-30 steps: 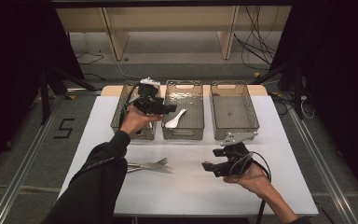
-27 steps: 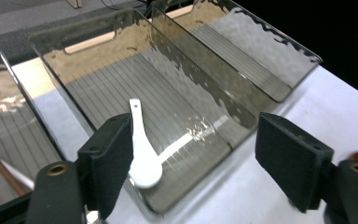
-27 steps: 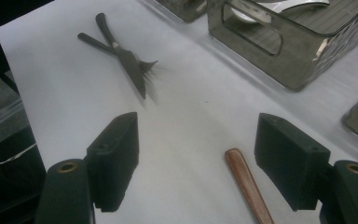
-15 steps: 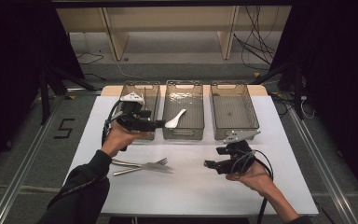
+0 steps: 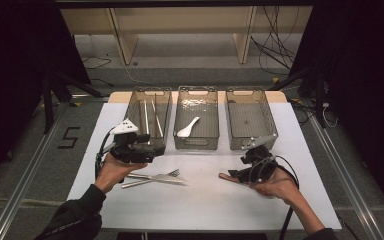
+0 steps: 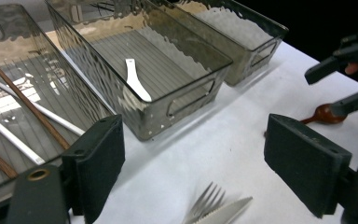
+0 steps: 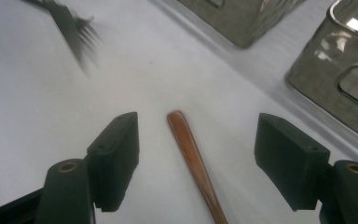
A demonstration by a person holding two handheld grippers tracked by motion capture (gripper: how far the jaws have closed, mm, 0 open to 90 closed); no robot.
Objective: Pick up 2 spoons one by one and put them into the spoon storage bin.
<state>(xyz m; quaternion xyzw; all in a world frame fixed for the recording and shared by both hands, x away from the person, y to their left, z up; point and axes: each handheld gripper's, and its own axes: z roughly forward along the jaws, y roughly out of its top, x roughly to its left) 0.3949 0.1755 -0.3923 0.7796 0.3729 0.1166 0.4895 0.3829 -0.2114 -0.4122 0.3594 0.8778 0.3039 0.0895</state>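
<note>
My left gripper [image 5: 147, 151] is open and hangs over the white table, just in front of the left bin [image 5: 139, 142]. Through its jaws [image 6: 200, 175] I see the tips of a fork [image 6: 206, 200] and a knife [image 6: 228, 211] below. My right gripper [image 5: 237, 173] is open and low over the table, its jaws on either side of a brown wooden spoon [image 7: 193, 161] without touching it. That brown spoon [image 5: 227, 177] lies flat at the front right. A white spoon [image 5: 187, 128] rests in the middle bin [image 5: 196, 144].
Three smoky clear bins stand in a row at the table's back. The left one holds several chopsticks [image 6: 25, 109], brown and white; the right bin [image 5: 252, 142] holds nothing. The fork and knife [image 5: 155, 177] lie crossed by my left hand.
My left gripper has drawn back from over the left bin toward the person and come down in front of it. The right gripper has barely shifted over the brown spoon.
</note>
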